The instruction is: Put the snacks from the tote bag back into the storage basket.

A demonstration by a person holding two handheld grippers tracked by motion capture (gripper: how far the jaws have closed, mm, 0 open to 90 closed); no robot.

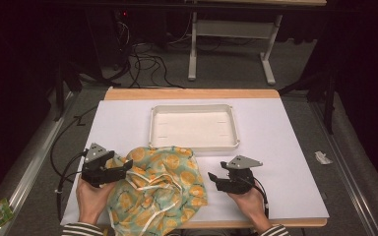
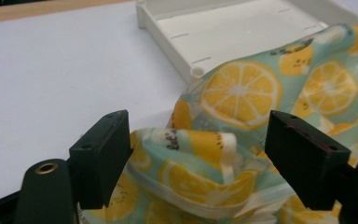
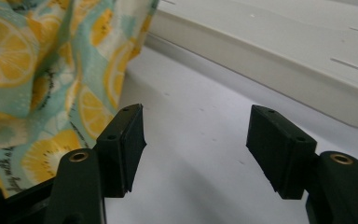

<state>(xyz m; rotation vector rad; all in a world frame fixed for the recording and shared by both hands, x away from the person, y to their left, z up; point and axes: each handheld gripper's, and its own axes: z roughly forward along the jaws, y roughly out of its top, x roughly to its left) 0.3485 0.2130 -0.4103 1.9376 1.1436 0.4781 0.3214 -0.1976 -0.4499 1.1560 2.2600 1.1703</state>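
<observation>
One crumpled cloth (image 1: 160, 189), thin and soft, printed with yellow lemon slices on pale green and trimmed with white straps, is seen bunched at the near edge of the white table sheet (image 1: 285, 147), at about six o'clock from the tray (image 1: 194, 143). One tray is counted: a shallow rectangular piece of smooth cream plastic with rounded corners, its near left corner overlapped by the cloth's far edge. Two grippers of matt black plastic with blocky jaws are held, one in each hand. The left gripper (image 1: 123, 168) is set at the cloth's nine o'clock side; in the left gripper view its jaws are parted wide, with a rolled fold of cloth (image 2: 200, 163) lying between them, unpressed. The right gripper (image 1: 212, 180) is placed just off the cloth's three o'clock edge, jaws spread over bare sheet with nothing between them. Striped sleeves (image 1: 81, 228) and floor cables (image 1: 147, 64) are shown by the high view, while printed lettering on the cloth is made out in the gripper views.
</observation>
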